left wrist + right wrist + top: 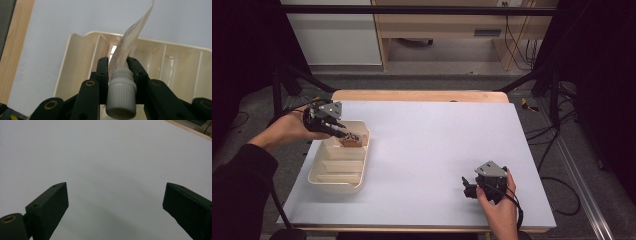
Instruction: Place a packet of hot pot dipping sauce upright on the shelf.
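Jaws of the left gripper [343, 134], seen from the high view, are clamped on a small brownish item held over the far end of the tray [328, 185], a cream plastic bin with low dividers. The right gripper [469, 190] sits well apart on the bare white table [437, 145], near the person's edge.

From the left gripper view, both black jaws press on the neck of a pouch [130, 40] just ahead of its white ribbed cap [121, 100], which lies back between the jaw arms. The pouch body is a thin printed film, curling up and away beyond the jaw tips. Below and ahead of them lie the tray's compartments, glossy, smooth and rounded at the corners.

In the right gripper view, the jaws stand wide apart with nothing between them; plain matte tabletop stretches ahead.

I judge the step in hand to be placing the pouch into the tray. The next move calls for lowering it into one compartment, then easing the grip so the floppy film settles flat and does not spring over a divider.
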Demonstrator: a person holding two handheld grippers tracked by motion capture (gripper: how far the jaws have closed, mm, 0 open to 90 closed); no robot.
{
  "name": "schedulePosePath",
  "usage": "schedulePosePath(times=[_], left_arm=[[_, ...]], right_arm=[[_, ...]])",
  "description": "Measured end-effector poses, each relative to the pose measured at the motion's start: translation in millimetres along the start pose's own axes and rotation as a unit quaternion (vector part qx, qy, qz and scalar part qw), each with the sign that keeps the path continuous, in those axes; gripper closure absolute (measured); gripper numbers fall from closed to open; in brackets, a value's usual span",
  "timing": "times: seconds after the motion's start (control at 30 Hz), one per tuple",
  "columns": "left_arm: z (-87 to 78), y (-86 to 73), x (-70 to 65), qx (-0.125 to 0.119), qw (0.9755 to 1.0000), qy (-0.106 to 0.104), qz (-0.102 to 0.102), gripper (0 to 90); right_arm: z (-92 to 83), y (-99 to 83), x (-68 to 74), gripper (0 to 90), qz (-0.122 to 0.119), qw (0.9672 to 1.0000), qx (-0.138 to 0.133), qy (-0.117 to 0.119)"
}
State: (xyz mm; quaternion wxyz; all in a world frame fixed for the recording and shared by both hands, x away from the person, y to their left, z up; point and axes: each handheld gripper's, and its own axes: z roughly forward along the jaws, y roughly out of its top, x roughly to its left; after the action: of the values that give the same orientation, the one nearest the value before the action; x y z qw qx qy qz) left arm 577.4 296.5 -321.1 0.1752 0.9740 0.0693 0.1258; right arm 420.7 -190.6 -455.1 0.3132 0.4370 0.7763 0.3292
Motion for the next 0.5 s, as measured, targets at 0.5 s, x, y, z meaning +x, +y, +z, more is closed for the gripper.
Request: schedulePosePath(times=[0.5], left_arm=[[-4.2,-11.7,-1.4,-0.017,0.9996,0.017,-0.014,54.1]], right_arm=[[0.0,-0.3,-0.7,6.6,0.004,1.0000,0.000,-0.001]])
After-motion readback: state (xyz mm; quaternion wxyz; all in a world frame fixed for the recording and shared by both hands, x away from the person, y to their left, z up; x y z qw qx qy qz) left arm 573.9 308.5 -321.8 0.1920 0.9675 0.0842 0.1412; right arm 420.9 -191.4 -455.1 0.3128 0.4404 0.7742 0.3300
